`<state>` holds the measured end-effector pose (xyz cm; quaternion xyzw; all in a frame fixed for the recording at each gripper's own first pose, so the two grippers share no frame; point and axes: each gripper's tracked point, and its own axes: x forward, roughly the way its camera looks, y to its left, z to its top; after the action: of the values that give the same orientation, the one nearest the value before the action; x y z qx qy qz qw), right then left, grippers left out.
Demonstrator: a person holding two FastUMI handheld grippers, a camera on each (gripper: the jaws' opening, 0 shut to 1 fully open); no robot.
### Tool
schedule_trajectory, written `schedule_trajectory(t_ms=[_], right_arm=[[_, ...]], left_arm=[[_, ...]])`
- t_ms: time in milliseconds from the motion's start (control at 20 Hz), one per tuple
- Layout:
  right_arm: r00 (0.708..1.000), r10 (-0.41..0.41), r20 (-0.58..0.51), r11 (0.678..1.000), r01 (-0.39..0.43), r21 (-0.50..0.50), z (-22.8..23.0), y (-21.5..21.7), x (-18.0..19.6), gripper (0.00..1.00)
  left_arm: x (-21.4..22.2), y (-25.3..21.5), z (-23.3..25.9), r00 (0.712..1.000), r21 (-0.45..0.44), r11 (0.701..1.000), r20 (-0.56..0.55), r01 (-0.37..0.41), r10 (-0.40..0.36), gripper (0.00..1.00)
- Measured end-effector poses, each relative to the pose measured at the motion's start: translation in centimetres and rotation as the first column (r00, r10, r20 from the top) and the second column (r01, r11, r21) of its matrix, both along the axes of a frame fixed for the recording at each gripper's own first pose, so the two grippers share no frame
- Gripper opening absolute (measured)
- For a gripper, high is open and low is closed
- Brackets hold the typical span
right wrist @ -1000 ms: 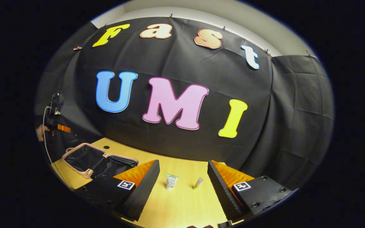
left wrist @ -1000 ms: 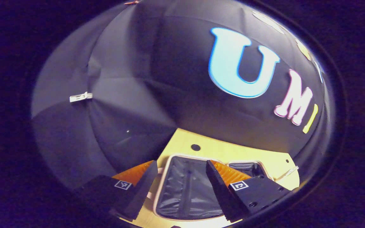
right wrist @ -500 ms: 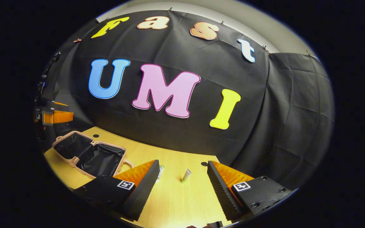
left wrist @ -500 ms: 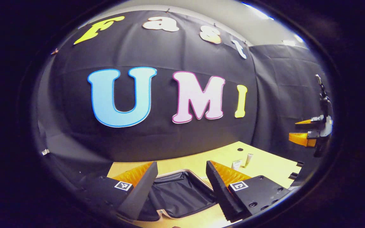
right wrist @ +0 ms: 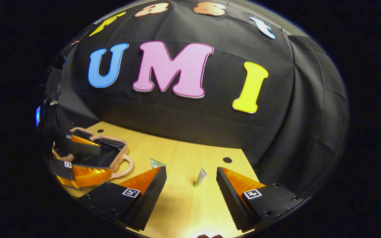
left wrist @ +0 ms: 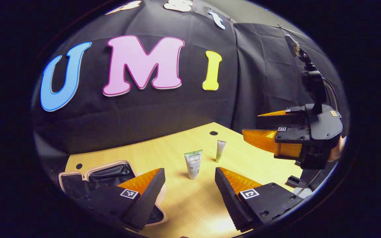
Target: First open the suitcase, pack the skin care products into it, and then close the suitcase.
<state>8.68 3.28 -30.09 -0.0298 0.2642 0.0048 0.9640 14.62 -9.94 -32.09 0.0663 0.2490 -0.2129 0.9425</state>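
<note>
The pink-rimmed, black-lined suitcase [right wrist: 111, 155] lies open at the left of the pale wooden surface [left wrist: 260, 162]. Two white skin-care tubes [left wrist: 193, 164] [left wrist: 220, 150] stand upright mid-surface. Left gripper [left wrist: 190, 185] and right gripper [right wrist: 190, 186] both hover with fingers spread, empty.

Left gripper view: suitcase [left wrist: 93, 172] partly hidden behind left gripper's [left wrist: 190, 185] own finger; lower-left part cut by pic edge. Tube labels too small to tell, both green-capped tube [left wrist: 193, 164] & slim white tube [left wrist: 220, 150]. Right gripper view: green-capped tube [right wrist: 157, 163] mostly hidden behind right gripper's [right wrist: 190, 186] finger, just top shows. Suitcase [right wrist: 119, 158] interior blocked by left gripper [right wrist: 78, 155].
</note>
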Motion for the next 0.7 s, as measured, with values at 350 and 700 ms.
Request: schedule_trajectory(t_ms=[350,700], right_arm=[[0.976,0.051,-0.211,0.996,-0.034,0.081,-12.6,-2.9,2.8,0.97],[0.946,0.119,-0.303,0.985,-0.072,0.159,-19.8,-3.2,5.0,0.97]], left_arm=[[6.6,-2.9,-11.7,0.957,0.072,0.972,-0.174,-0.224,0.233,0.98],[11.3,-4.9,-16.0,0.950,0.151,0.962,-0.182,-0.228,0.253,0.98]])
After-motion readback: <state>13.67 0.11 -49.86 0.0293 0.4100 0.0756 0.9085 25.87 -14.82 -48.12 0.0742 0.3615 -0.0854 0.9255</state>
